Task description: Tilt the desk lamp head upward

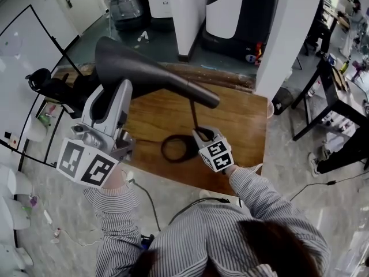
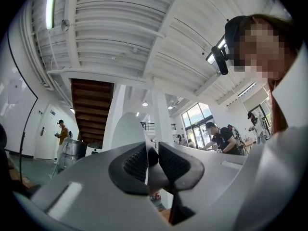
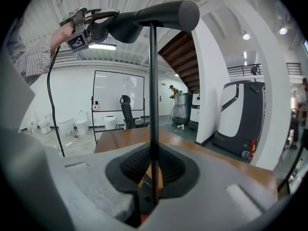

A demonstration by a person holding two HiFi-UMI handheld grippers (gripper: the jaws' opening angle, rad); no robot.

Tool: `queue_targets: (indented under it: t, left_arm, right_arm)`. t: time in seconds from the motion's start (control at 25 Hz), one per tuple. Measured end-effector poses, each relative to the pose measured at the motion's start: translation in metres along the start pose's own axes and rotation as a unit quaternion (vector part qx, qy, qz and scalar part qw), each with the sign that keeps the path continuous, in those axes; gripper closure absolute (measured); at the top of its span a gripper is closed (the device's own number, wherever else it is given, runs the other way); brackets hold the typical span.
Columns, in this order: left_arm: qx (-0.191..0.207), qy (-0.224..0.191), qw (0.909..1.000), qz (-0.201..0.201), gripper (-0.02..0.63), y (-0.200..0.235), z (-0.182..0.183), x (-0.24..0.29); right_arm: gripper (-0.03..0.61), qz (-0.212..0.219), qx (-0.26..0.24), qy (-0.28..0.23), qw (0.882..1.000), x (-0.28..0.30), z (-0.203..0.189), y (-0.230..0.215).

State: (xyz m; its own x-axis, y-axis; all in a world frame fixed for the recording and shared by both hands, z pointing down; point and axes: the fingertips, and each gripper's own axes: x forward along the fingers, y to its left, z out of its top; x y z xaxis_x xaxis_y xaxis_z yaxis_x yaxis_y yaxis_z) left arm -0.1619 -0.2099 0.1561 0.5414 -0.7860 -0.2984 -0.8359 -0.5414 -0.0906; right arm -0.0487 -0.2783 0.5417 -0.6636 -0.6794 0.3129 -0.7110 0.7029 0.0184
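Desk lamp on a wooden table (image 1: pixel 242 126). The dark conical lamp head (image 1: pixel 144 68) runs toward 10 o'clock from the top of the upright stem (image 1: pixel 193 114). The left claw (image 1: pixel 112 94) pinches the head's wide rim. The right claw (image 1: pixel 202 134) clamps the stem low down, at 2 o'clock of the ring base (image 1: pixel 176 149).

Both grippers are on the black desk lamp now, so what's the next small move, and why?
Probably lift the left gripper a little, swinging the wide end of the black cone-shaped lamp head upward. Its jaws pinch that end's rim, the head lies roughly level, and the right gripper clamps the thin black stem, steadying the lamp on the wooden table.
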Motion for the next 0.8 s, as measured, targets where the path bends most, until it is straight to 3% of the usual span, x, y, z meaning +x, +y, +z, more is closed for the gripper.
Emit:
queue_targets:
  t: [0.56, 0.8]
  left_arm:
    - [0.009, -0.042, 0.9983, 0.039, 0.531, 0.008, -0.003, -0.028]
    - [-0.009, -0.027, 0.9978, 0.06, 0.488, 0.012, -0.031, -0.048]
  right_arm:
    - [0.534, 0.017, -0.014, 0.006, 1.0, -0.002, -0.002, 0.001]
    - [0.52, 0.018, -0.007, -0.027, 0.999, -0.019, 0.013, 0.001]
